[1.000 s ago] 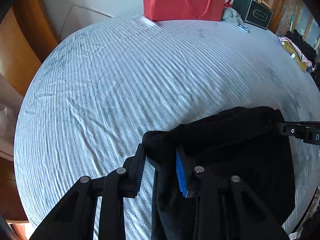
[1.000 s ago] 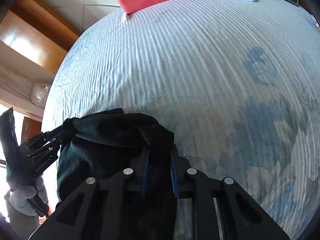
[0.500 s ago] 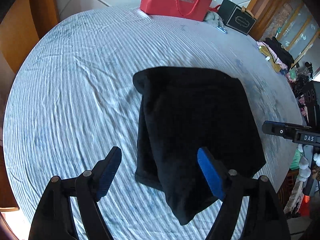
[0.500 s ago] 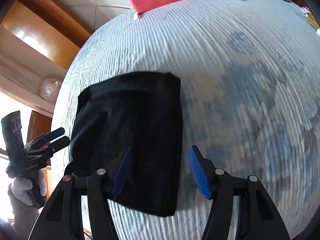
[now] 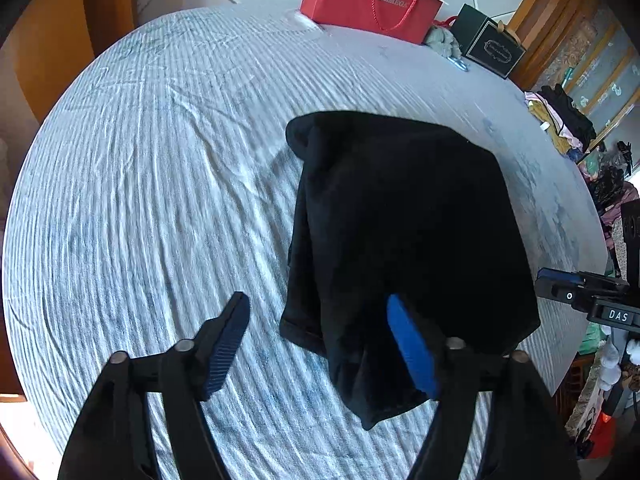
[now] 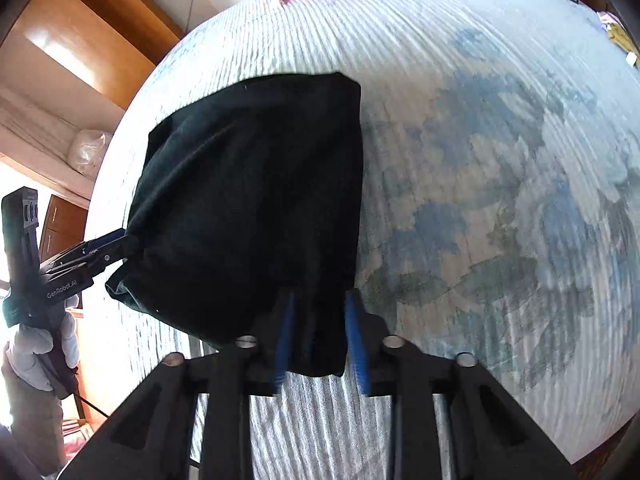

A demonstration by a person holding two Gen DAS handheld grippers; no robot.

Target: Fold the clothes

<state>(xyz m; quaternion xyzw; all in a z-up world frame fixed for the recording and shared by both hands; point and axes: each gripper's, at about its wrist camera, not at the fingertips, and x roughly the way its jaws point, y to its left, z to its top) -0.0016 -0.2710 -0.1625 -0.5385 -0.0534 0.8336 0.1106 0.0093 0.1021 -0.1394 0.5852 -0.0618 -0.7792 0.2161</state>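
A black garment lies folded into a rough rectangle on the striped pale bedsheet. My left gripper is open, its jaws wide apart around the garment's near left corner, which droops between them. In the right wrist view the garment fills the left centre. My right gripper has its jaws narrowed around the garment's near right corner, with cloth between the blue pads. The left gripper also shows at the garment's left edge in the right wrist view.
A red paper bag and a dark gift box stand at the far edge of the bed. A pile of clothes lies at the right. A wooden wardrobe stands to the left of the bed.
Both grippers let go of the garment's far corners and drew back to its near edge. The right gripper's jaws have since closed in on the near right corner; the left stays open.
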